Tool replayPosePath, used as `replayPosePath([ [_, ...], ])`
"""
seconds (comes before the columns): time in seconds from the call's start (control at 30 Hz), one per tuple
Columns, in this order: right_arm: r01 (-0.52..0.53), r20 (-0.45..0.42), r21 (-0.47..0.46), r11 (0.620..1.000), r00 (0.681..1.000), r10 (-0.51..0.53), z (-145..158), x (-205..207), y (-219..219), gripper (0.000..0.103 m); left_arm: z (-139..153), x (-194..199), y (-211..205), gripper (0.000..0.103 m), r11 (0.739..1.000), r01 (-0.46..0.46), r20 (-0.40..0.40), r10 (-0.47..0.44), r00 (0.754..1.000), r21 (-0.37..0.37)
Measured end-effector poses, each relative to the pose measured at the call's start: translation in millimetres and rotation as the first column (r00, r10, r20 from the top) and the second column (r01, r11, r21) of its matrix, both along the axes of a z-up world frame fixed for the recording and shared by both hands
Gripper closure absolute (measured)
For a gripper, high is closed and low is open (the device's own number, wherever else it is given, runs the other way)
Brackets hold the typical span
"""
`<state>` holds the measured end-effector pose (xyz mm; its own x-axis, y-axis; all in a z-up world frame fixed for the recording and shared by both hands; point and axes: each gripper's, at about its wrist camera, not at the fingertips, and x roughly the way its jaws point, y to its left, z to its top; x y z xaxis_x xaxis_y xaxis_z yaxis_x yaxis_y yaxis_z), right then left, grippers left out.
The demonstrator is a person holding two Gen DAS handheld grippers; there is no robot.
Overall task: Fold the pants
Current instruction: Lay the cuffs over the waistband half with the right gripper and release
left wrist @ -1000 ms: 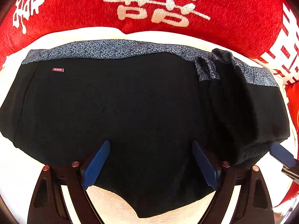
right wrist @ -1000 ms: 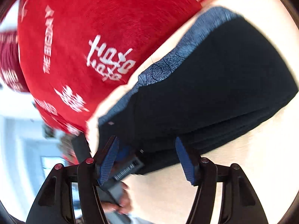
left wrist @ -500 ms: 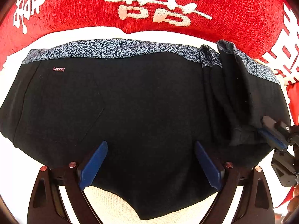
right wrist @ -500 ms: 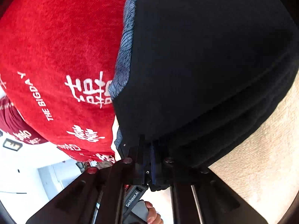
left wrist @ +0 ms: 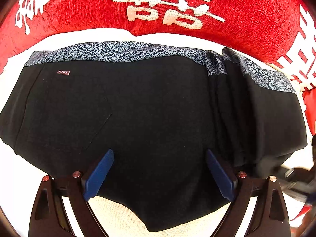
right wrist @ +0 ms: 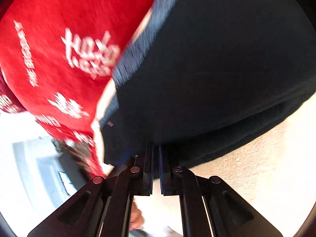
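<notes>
Now the right gripper [right wrist: 156,169] differs most from a second ago: its jaws, then spread apart at the near edge of the pants [left wrist: 138,118], are clenched together, and in its own blurred view no cloth shows plainly between the blue pads, so whether a thin fold is pinched cannot be told. The fold of black cloth that stood up at the right end of the pants has sunk flatter, leaving a few long creases running from the waistband [left wrist: 122,51] toward the near hem. The left gripper [left wrist: 158,177] hangs over the near middle of the pants as before, its jaws wide and released, one blue pad [left wrist: 98,175] on each side above the cloth, grasping nothing.

The pants lie on a cream surface [left wrist: 110,215], which shows bare below the near hem and in a strip at the far left. A red cushion with white characters [left wrist: 167,9] curves close behind the waistband, with only a thin pale gap between, so open room lies on the near side and not beyond.

The pants' long axis runs left to right in the left wrist view, patterned grey-blue waistband along the far edge, a small label [left wrist: 63,72] near the left end.
</notes>
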<state>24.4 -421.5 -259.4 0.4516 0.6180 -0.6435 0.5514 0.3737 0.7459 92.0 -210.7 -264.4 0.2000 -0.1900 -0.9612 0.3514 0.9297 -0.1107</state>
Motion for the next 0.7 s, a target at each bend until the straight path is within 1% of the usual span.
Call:
replayPosePath([
  [0.03, -0.029, -0.007, 0.002, 1.000, 1.000, 0.029, -2, 1, 7, 0.100, 2, 0, 1, 0.008, 1.000, -0.001, -0.001, 0.001, 1.000, 0.005],
  [0.07, -0.038, 0.004, 0.000, 0.999, 0.999, 0.038, 0, 1, 10, 0.100, 4, 0, 1, 0.008, 1.000, 0.000, 0.000, 0.000, 1.000, 0.013],
  [0.1, -0.035, 0.022, -0.023, 0.999, 0.999, 0.035, 7, -2, 11, 0.099, 6, -1, 2, 0.008, 1.000, 0.002, 0.004, -0.002, 1.000, 0.020],
  [0.13, -0.008, 0.044, -0.047, 0.999, 0.999, 0.010, 15, -7, 7, 0.098, 9, -2, 3, 0.008, 1.000, 0.004, 0.011, -0.004, 1.000, 0.025],
  [0.17, 0.024, 0.058, -0.043, 0.999, 0.998, -0.022, 18, -13, 3, 0.092, 12, -2, 4, 0.008, 1.000, 0.006, 0.016, -0.006, 1.000, 0.026],
  [0.2, 0.067, 0.065, -0.014, 0.998, 0.996, -0.066, 18, -19, -3, 0.070, 16, -4, 4, 0.008, 1.000, 0.007, 0.020, -0.008, 1.000, 0.023],
  [0.27, 0.133, 0.069, 0.046, 0.990, 0.988, -0.136, 12, -28, -13, 0.040, 19, -4, 5, 0.008, 1.000, 0.010, 0.023, -0.011, 1.000, 0.023],
  [0.33, 0.160, 0.064, 0.094, 0.983, 0.984, -0.167, 2, -29, -19, 0.040, 17, -3, 5, 0.008, 0.999, 0.015, 0.017, -0.016, 1.000, 0.038],
  [0.37, 0.166, 0.062, 0.099, 0.981, 0.983, -0.173, 1, -28, -21, 0.040, 14, -2, 6, 0.008, 0.999, 0.015, 0.010, -0.016, 1.000, 0.046],
  [0.47, 0.215, 0.064, 0.138, 0.967, 0.972, -0.225, -4, -29, -24, 0.040, 4, -1, 12, 0.008, 1.000, -0.009, -0.019, 0.010, 1.000, 0.026],
  [0.53, 0.256, 0.060, 0.159, 0.953, 0.961, -0.268, -6, -31, -23, 0.040, 2, -1, 13, 0.008, 1.000, -0.019, -0.021, 0.020, 1.000, 0.020],
  [0.63, 0.335, 0.050, 0.200, 0.921, 0.935, -0.351, -12, -33, -25, 0.039, 3, -3, 11, 0.008, 1.000, -0.014, -0.010, 0.014, 1.000, 0.026],
  [0.7, 0.393, 0.030, 0.239, 0.888, 0.911, -0.411, -18, -29, -24, 0.038, 2, -4, 10, 0.008, 1.000, -0.013, -0.011, 0.013, 1.000, 0.026],
])
